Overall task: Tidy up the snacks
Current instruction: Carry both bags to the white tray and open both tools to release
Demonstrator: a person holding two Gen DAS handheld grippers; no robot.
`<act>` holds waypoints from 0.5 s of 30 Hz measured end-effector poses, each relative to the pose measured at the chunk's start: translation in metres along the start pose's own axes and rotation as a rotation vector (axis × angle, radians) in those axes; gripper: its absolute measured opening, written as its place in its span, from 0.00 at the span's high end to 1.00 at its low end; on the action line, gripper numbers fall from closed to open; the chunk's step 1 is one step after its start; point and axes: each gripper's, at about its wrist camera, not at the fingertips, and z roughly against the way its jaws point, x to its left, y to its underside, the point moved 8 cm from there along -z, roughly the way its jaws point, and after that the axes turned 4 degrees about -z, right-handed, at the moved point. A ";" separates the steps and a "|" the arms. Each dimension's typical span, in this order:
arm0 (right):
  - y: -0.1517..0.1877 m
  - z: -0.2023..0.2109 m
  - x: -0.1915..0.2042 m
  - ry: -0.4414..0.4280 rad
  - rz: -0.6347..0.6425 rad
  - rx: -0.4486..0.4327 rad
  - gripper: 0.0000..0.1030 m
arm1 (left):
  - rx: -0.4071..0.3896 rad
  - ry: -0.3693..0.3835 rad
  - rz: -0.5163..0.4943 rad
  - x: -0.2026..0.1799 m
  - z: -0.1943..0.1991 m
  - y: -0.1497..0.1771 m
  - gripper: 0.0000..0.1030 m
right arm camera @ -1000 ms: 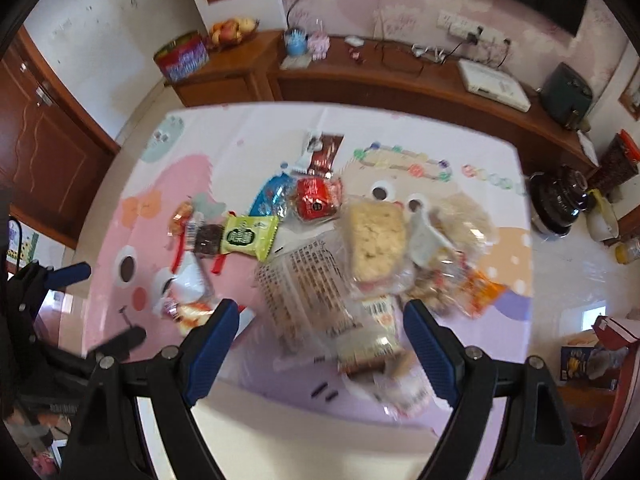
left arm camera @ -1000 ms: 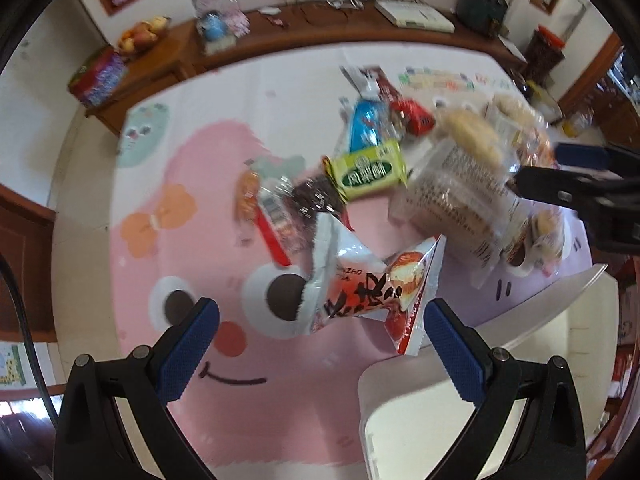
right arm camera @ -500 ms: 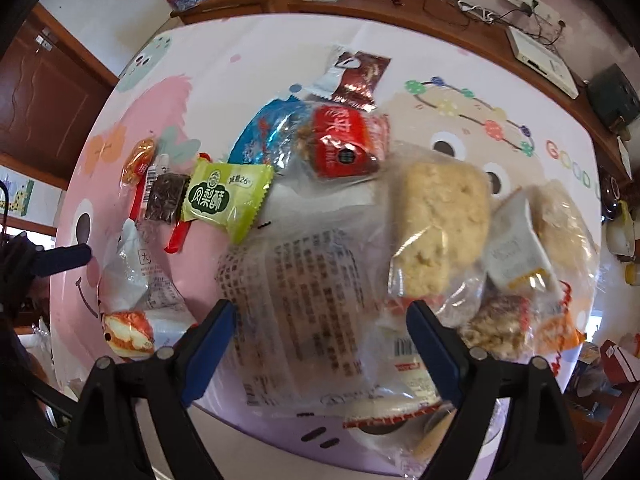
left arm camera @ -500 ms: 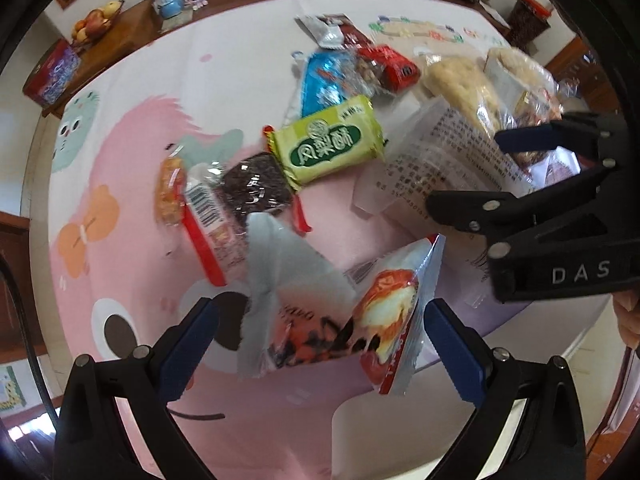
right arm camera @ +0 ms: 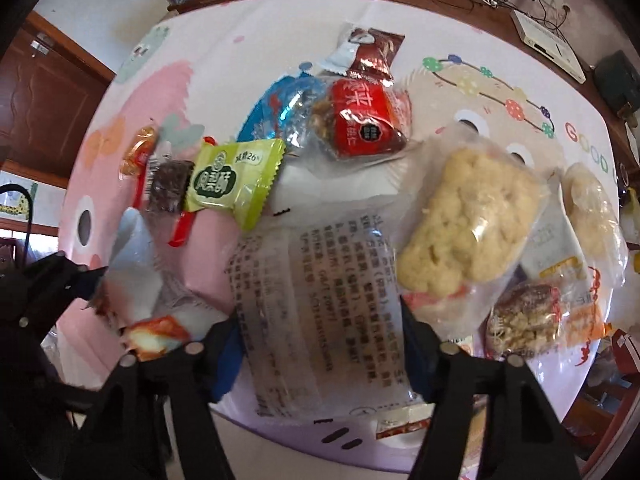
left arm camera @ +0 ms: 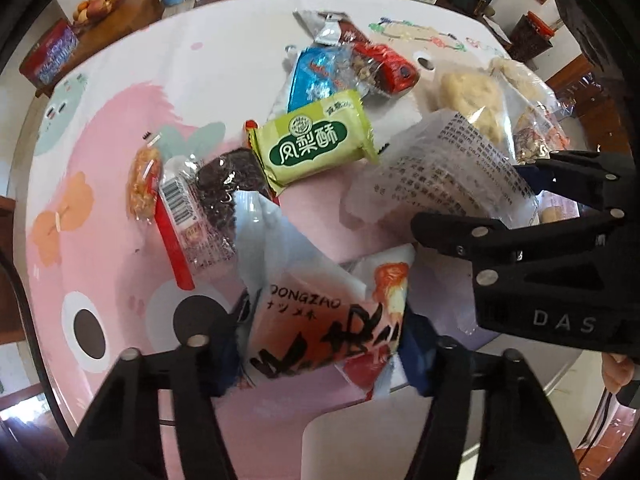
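Many wrapped snacks lie on a cartoon tablecloth (left arm camera: 120,128). My left gripper (left arm camera: 320,344) is shut on a white and red "Dongzao" packet (left arm camera: 320,320) near the table's front edge. My right gripper (right arm camera: 320,344) is closed around a large clear packet with printed text (right arm camera: 316,300); its fingers press the packet's two sides. That packet also shows in the left wrist view (left arm camera: 440,176), with the right gripper (left arm camera: 472,200) beside it. A green pineapple-cake packet (left arm camera: 316,144) lies in the middle.
A blue packet (right arm camera: 280,112), a red packet (right arm camera: 364,120), a dark brownie packet (right arm camera: 168,186), pale rice-cake packs (right arm camera: 468,220) and nut packs (right arm camera: 528,320) crowd the table. A wooden sideboard (left arm camera: 132,12) stands behind. A white chair (left arm camera: 360,440) is at the front edge.
Both grippers moved in closer and lower over the table. The left one closed on the Dongzao packet; the right one closed around the large clear packet.
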 end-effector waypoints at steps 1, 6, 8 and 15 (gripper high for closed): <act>0.001 0.003 0.001 -0.003 0.001 -0.007 0.39 | -0.011 -0.010 0.001 0.000 0.001 0.002 0.47; 0.011 0.023 0.003 -0.041 -0.009 -0.055 0.40 | -0.072 -0.031 0.034 -0.001 0.028 0.001 0.49; 0.010 0.034 0.000 -0.050 -0.027 -0.083 0.40 | -0.106 -0.042 0.042 0.000 0.041 0.000 0.49; 0.018 0.101 -0.009 -0.098 -0.077 -0.223 0.41 | -0.250 -0.062 0.045 0.002 0.129 0.007 0.49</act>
